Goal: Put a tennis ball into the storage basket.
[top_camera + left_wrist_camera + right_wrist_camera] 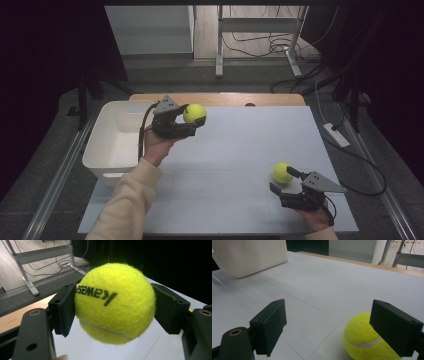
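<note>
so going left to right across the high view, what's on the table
white bin → left claw shut on a tennis ball → second tennis ball lying on the table → right claw, open around it

Bright tabletop, dark surroundings (backgrounds slightly soft)

Cream sleeve [125, 200], black hand-held grippers [194, 119]

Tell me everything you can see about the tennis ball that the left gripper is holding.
The tennis ball is bright yellow-green and fuzzy like felt, with a pale curved seam and black lettering that appears upside down in the left gripper view. It is clamped between the two black jaws of the left gripper, lifted off the table, beside the white bin. Nothing else touches it.
</note>
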Demonstrator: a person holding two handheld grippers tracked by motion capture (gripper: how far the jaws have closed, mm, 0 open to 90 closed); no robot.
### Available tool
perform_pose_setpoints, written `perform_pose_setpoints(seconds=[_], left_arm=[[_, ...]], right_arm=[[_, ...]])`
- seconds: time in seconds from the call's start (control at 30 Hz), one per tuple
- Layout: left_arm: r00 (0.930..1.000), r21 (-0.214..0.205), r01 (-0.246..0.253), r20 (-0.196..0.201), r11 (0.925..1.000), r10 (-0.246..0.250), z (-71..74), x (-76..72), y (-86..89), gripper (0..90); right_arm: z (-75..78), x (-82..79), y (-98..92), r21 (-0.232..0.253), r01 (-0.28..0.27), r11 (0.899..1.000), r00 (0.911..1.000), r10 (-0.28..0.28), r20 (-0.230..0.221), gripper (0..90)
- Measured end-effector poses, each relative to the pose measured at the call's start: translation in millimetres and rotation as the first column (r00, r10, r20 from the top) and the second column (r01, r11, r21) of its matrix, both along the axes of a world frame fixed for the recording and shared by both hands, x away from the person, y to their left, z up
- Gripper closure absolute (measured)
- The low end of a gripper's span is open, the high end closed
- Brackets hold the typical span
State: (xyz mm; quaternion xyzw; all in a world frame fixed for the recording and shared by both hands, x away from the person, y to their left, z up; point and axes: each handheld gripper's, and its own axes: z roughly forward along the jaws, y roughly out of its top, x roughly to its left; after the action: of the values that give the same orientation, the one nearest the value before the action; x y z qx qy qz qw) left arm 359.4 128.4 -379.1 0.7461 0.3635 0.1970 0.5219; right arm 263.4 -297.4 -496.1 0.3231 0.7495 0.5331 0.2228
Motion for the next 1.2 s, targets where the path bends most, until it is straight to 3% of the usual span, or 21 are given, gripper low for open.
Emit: perform_pose_setpoints(seconds=[0.67,1.2], left_arm=[[0.9975,-0.003,-0.071,0.002,0.9975,0.071,3.0,-0.2,26.6,26.5],[0.9895,0.012,-0.145,0.001,0.9894,0.145,3.4,1.7,53.3,26.4]], right_arm=[[0.1,0.0,0.6,0.0,0.001,1.0,1.0,-0.001,-0.001,13.7],[0.1,-0.1,1.3,0.001,0.0,1.0,1.0,0.0,-0.002,13.7]])
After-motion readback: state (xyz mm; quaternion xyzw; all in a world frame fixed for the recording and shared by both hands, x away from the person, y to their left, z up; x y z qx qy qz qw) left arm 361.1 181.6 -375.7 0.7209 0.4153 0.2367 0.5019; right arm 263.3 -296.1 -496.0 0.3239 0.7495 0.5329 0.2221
